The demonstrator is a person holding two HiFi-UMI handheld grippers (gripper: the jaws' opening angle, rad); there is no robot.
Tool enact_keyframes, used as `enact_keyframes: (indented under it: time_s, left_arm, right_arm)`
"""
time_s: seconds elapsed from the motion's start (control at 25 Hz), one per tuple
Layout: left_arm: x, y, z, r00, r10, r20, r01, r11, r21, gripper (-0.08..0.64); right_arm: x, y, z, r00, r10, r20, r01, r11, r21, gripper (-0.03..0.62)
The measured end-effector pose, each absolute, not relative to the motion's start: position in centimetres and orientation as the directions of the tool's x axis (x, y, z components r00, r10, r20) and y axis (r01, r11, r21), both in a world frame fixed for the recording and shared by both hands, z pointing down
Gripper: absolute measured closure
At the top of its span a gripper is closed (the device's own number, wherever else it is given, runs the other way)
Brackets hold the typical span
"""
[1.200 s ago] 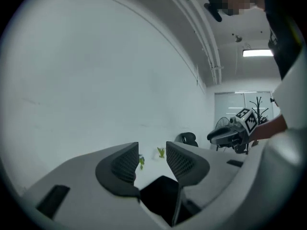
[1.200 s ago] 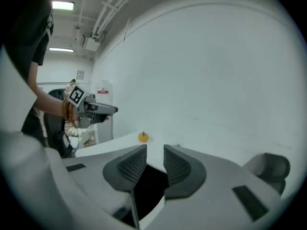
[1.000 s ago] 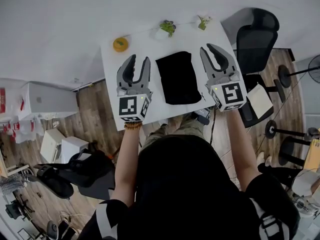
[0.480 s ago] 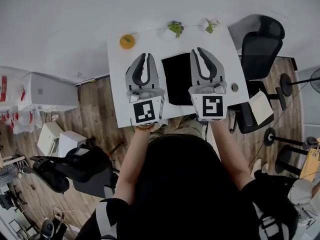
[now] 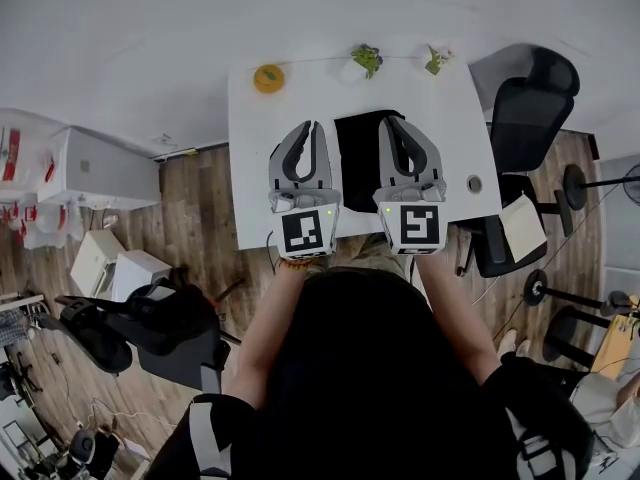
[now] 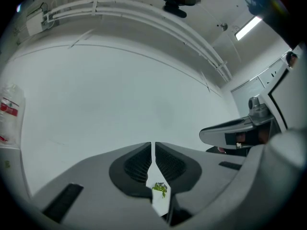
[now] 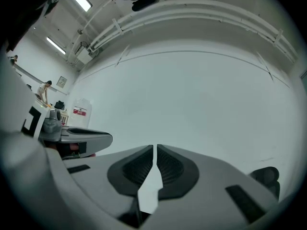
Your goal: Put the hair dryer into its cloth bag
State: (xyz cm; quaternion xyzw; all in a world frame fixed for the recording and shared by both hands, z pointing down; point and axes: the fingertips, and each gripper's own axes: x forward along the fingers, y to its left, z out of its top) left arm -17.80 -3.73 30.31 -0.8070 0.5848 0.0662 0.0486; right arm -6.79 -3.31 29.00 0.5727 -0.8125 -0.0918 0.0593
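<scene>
A black cloth bag (image 5: 362, 158) lies flat on the white table (image 5: 255, 168), mostly between my two grippers. The hair dryer is in no view. My left gripper (image 5: 317, 128) hovers at the bag's left edge, its jaws closing to a thin slit with nothing between them. In the left gripper view (image 6: 153, 145) it points at the white wall. My right gripper (image 5: 389, 123) hangs over the bag's right part, shut and empty. The right gripper view (image 7: 154, 148) also shows it facing the wall.
An orange round object (image 5: 267, 78) and two small plants (image 5: 367, 60) (image 5: 435, 60) stand along the table's far edge. A small round thing (image 5: 474, 183) lies near the right edge. A black office chair (image 5: 530, 98) stands to the right.
Both grippers have moved inward toward the bag and now stand close side by side. The left jaws went from wide open to nearly closed, and the right jaws closed the rest of the way.
</scene>
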Motion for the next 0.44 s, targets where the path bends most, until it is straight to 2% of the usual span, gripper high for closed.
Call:
enact_keyframes:
  time_s: [0.44]
  left_arm:
    - [-18.8, -3.2, 30.9, 0.301, -0.94, -0.162, -0.952, -0.305, -0.002, 0.517]
  right_arm:
    - [-10.8, -1.1, 28.5, -0.452, -0.89, -0.059, -0.866, 0.423, 0.267, 0.552]
